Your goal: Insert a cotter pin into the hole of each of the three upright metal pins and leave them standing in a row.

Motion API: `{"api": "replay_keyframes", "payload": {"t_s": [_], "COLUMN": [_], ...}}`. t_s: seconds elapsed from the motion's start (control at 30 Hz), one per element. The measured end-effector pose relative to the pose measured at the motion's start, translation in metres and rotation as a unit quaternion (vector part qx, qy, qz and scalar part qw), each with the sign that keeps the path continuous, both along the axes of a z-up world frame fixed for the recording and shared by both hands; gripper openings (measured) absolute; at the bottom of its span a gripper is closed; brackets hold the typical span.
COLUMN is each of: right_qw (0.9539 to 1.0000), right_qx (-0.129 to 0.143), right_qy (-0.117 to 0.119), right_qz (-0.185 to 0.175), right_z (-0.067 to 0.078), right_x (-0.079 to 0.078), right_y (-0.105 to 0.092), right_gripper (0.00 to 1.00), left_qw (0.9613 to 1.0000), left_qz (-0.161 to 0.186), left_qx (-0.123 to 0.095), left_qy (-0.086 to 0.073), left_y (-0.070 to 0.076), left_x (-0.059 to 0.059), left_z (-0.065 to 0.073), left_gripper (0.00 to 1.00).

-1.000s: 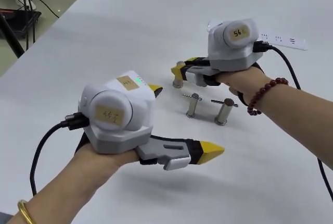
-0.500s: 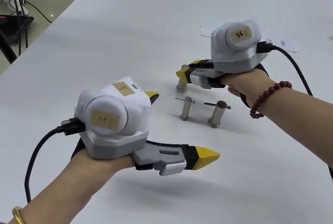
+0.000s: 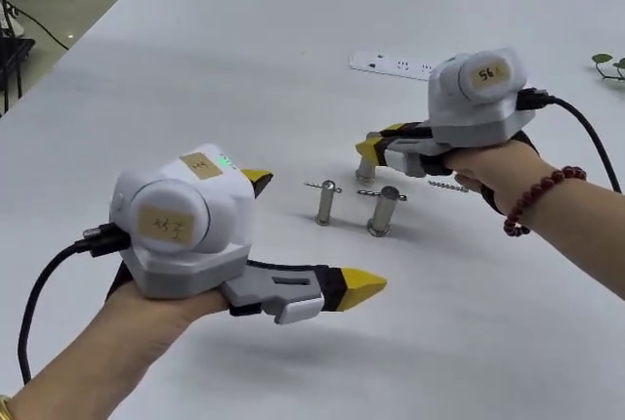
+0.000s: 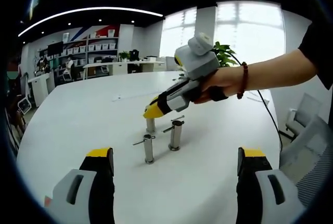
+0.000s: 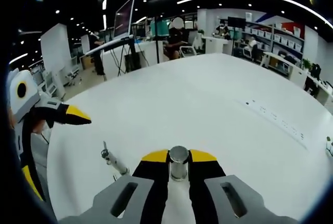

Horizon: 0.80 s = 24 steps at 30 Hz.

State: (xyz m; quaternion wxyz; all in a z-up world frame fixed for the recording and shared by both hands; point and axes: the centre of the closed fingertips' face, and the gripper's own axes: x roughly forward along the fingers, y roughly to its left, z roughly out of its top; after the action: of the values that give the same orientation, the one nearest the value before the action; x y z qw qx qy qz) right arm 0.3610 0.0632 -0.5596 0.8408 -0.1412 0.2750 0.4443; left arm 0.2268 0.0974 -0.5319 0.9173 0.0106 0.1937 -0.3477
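Where room lies open: bare white counter (image 3: pixel 195 68) on every side of the middle metal pin (image 3: pixel 382 212), with the counter's left edge well off to that pin's left.
Left claw (image 3: pixel 317 234): nearest of all, on the near side of the middle metal pin, jaws spread wide and gripping nothing.
Metal pins: three, all upright. The near metal pin (image 3: pixel 325 205) is just left of the middle one and the far metal pin (image 5: pixel 178 162) just behind it.
Cotter pins: two seated crosswise, the first cotter pin (image 3: pixel 320 187) through the near metal pin and the second cotter pin (image 3: pixel 371 194) through the middle one.
Right claw (image 3: pixel 371 151): narrow, clamped on the far metal pin's top.
Thin pin (image 3: pixel 447 186): right of the middle metal pin, under the right hand. I cannot tell whether it lies on the counter.
Power strip (image 3: pixel 395 64): one, well beyond the middle metal pin.
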Motion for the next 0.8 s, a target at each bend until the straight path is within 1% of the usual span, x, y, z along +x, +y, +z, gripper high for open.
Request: {"api": "replay_keyframes", "payload": {"t_s": [0.03,0.13,0.2,0.3,0.33,0.4,0.5,0.6,0.8], "right_qw": [1.0,1.0,0.9999,0.9999,0.9998,0.9997,0.9996,0.9995,0.9993], "right_qx": [-0.001,-0.002,-0.005,-0.008,-0.011,-0.016,-0.019,-0.021,-0.024], "right_qy": [0.0,0.0,0.001,0.002,0.001,-0.001,-0.002,-0.001,0.002], "right_qz": [0.0,-0.006,-0.01,-0.015,-0.016,-0.018,-0.021,-0.025,-0.03], "right_z": [0.0,-0.001,-0.002,-0.002,-0.002,-0.003,-0.001,-0.002,-0.001], "right_x": [0.001,-0.003,-0.003,-0.008,-0.011,-0.011,-0.018,-0.021,-0.034], "right_y": [-0.001,-0.012,-0.02,-0.028,-0.032,-0.041,-0.046,-0.056,-0.064], "right_gripper": [0.08,0.08,0.08,0.08,0.08,0.08,0.08,0.08,0.08], "left_qw": [1.0,1.0,1.0,1.0,1.0,1.0,1.0,1.0,1.0], "left_qz": [-0.001,-0.002,-0.002,-0.002,-0.002,-0.001,-0.002,-0.004,-0.009], "left_qx": [0.0,0.002,0.002,0.002,0.003,0.003,0.002,0.003,0.002], "left_qy": [0.0,0.001,0.001,0.001,0.001,0.001,0.002,0.002,0.003], "left_y": [0.0,-0.001,-0.001,-0.001,-0.001,-0.001,-0.001,-0.002,-0.004], "left_x": [0.0,-0.001,-0.001,-0.001,-0.001,-0.001,-0.001,-0.001,-0.003], "left_z": [0.0,-0.001,-0.001,-0.001,-0.001,-0.001,-0.001,-0.001,-0.001], "left_gripper": [0.99,0.99,0.99,0.99,0.99,0.99,0.99,0.99,0.99]}}
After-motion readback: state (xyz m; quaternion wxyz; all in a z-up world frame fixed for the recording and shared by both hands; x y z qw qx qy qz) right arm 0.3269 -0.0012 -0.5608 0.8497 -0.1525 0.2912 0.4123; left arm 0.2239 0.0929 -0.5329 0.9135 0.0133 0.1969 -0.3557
